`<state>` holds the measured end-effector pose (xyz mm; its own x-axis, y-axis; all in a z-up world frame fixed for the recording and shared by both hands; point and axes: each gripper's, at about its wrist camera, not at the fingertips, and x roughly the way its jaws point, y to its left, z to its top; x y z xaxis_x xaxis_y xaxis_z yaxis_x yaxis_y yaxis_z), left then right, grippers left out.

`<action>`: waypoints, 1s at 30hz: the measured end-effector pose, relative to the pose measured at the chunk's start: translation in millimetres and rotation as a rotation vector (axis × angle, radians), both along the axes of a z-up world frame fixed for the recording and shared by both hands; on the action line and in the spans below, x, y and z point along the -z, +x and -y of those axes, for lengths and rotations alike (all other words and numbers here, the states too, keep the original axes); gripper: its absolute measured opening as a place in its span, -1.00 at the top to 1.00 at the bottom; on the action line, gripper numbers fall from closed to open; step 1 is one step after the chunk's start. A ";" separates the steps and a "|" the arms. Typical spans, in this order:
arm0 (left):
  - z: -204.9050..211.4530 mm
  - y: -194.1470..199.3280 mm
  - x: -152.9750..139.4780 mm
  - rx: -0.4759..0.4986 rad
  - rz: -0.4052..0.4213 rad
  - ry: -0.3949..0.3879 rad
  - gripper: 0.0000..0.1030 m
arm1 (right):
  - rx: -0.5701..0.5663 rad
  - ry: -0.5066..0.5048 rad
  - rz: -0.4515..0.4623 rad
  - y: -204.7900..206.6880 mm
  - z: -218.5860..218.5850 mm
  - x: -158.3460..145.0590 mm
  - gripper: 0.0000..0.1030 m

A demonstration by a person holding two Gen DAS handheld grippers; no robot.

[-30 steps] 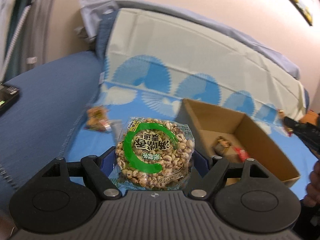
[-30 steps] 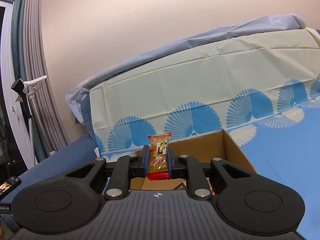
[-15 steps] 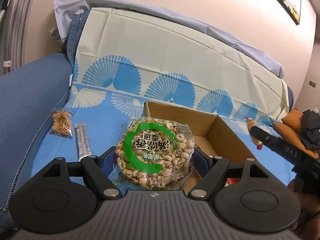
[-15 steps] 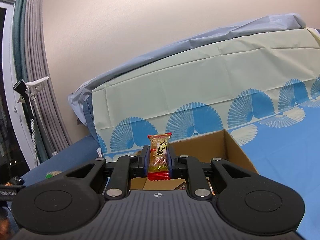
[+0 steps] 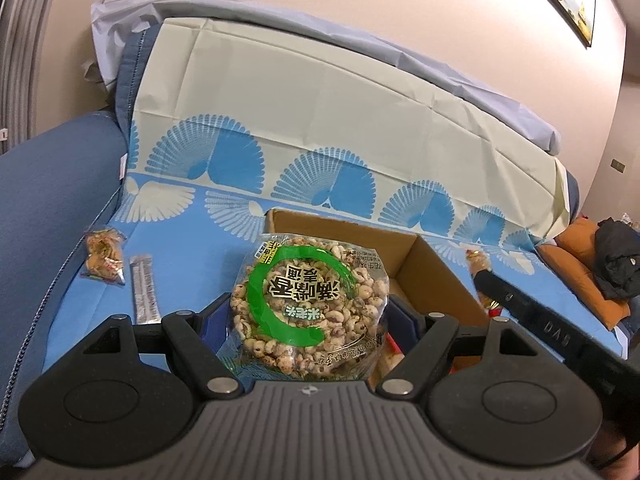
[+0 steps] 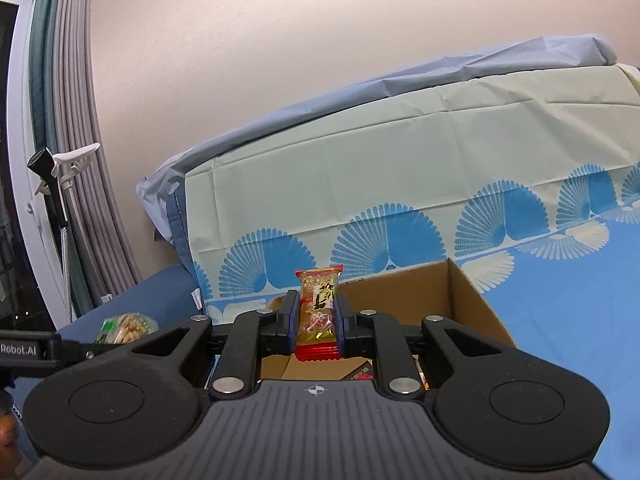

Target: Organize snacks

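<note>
The left gripper (image 5: 308, 312) is held level, its jaws spread wide and pressed against both sides of a round snack bag (image 5: 308, 304). The right gripper (image 6: 318, 320) has its jaws nearly together, pinching a slim snack packet (image 6: 319, 312) upright.

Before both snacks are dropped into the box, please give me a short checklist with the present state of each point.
1. Left gripper holds the puffed bag: ok.
2. Right gripper holds the small packet: ok.
3. Box open on top: ok.
4. Free room inside the box: cannot tell, mostly hidden.
5. Puffed bag over the opening: cannot tell.
6. All loose snacks collected: not ok; cracker pack and silver stick lie on the cloth.
</note>
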<state>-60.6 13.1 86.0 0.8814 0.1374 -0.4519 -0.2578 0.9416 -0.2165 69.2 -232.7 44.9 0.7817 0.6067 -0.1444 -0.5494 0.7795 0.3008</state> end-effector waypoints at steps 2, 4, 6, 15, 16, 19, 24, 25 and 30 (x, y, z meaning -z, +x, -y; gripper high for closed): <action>4.0 4.9 -3.0 0.008 0.008 0.001 -0.61 | -0.002 -0.010 0.006 -0.8 -1.4 -0.1 0.64; 9.1 10.3 -6.5 0.021 0.019 0.002 -0.61 | -0.004 -0.021 0.011 -1.1 -2.0 -0.3 0.64; 14.5 15.4 -10.0 0.036 0.026 0.003 -0.61 | -0.004 -0.028 0.016 -2.1 -2.1 -0.3 0.64; 32.8 31.5 -15.7 0.068 0.033 0.004 -0.68 | 0.009 -0.018 0.009 -2.9 -0.3 -0.5 0.62; 33.2 33.2 -15.8 0.063 0.025 0.009 -0.80 | 0.012 -0.016 0.006 -2.8 0.6 -0.3 0.62; 31.7 36.0 -15.9 0.052 0.013 0.011 -0.84 | 0.030 -0.004 -0.017 -1.7 2.0 0.6 0.17; 24.7 25.9 -13.5 0.027 0.044 0.046 -0.82 | 0.053 -0.001 -0.026 -1.1 3.6 1.2 0.00; 22.5 21.9 -12.2 0.026 0.054 0.060 -0.77 | 0.055 -0.005 -0.027 -0.9 3.4 1.5 -0.03; -1.8 -0.2 -2.5 0.030 0.060 0.097 -0.53 | 0.058 -0.037 -0.015 -3.0 -3.8 1.3 -0.13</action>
<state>-60.8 15.0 88.5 0.9107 0.1514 -0.3843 -0.2189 0.9659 -0.1384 66.2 -228.8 43.6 0.8130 0.5544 -0.1778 -0.4986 0.8206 0.2792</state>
